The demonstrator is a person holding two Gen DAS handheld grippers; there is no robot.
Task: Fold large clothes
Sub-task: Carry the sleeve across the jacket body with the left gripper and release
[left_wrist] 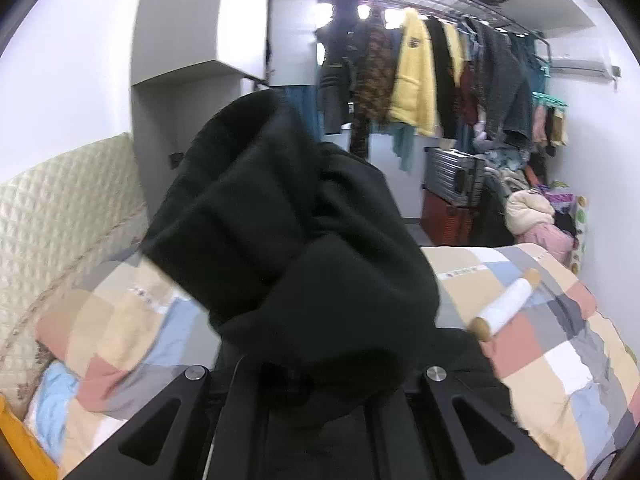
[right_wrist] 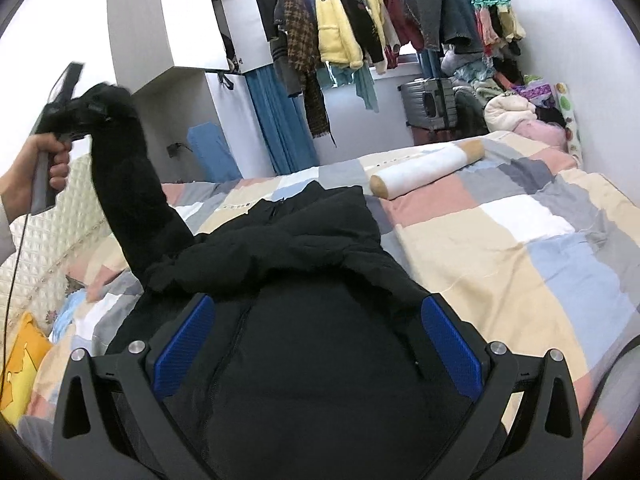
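A large black jacket (right_wrist: pixel 312 280) lies on the checked bedspread (right_wrist: pixel 500 248). My left gripper (right_wrist: pixel 86 114) is shut on the jacket's black sleeve (right_wrist: pixel 132 192) and holds it up high at the left of the bed. In the left wrist view the sleeve (left_wrist: pixel 288 240) bunches over the fingers and hides the tips. My right gripper (right_wrist: pixel 318 340) is open, its blue pads (right_wrist: pixel 184 344) spread above the jacket's body, holding nothing.
A white roll with wooden ends (right_wrist: pixel 428 168) lies on the bed beyond the jacket. A quilted headboard (left_wrist: pixel 60 208) stands at the left. A rail of hanging clothes (right_wrist: pixel 352 28), a grey suitcase (right_wrist: pixel 430 104) and a clothes pile (right_wrist: pixel 516 112) fill the far side.
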